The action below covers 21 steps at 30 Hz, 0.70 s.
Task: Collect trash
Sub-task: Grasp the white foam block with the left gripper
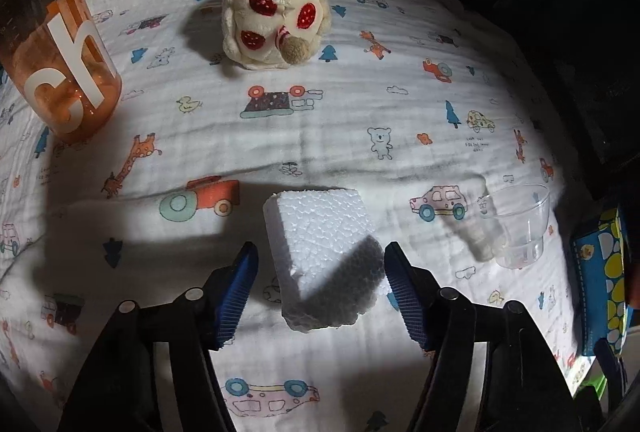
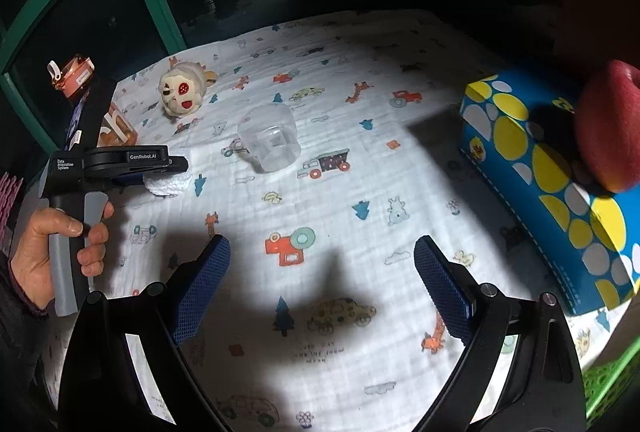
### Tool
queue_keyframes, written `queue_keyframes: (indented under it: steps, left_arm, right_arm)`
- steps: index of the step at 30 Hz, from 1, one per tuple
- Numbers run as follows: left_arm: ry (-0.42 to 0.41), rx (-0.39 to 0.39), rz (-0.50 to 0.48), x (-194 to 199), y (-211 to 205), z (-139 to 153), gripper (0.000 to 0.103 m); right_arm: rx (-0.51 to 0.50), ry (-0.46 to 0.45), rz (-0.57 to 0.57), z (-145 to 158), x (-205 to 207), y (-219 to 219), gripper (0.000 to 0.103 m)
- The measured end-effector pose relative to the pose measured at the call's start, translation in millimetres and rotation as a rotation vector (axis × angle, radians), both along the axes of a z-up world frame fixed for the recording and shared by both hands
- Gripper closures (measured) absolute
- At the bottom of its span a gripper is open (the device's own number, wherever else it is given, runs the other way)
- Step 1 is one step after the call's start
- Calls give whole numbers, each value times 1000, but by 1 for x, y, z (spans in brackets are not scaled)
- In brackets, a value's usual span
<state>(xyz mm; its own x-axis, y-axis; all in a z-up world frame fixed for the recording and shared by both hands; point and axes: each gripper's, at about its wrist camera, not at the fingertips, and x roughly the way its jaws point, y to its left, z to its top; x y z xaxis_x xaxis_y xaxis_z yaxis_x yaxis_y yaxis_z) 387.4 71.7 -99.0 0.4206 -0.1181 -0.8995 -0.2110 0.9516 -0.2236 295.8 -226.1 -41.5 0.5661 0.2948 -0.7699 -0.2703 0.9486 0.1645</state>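
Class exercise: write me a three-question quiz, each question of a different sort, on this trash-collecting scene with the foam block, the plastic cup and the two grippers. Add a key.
1. True or false: the left gripper is shut tight on the foam block.
2. Multiple choice: the clear plastic cup is
A. lying on its side
B. upside down, base up
C. held by the right gripper
3. Fill the gap: the red apple rests on the blue and yellow ____.

Key: 1 false, its jaws stand open either side of the block. 2 B. 3 box.
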Motion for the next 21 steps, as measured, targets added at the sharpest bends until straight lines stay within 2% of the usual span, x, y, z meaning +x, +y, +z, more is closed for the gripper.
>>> queue_keyframes:
  steps: [3, 7, 21]
  left_arm:
    - [-12, -22, -28, 0, -3, 1, 56]
    - [-26, -20, -36, -1, -4, 3, 61]
    - [-65, -41, -40, -23, 16, 21, 61]
  right_arm:
    - [-7, 1, 25, -5, 14, 10, 11]
    - [-4, 7, 56, -12, 35, 25, 16]
    - [-41, 19, 130, -37, 91, 73, 19]
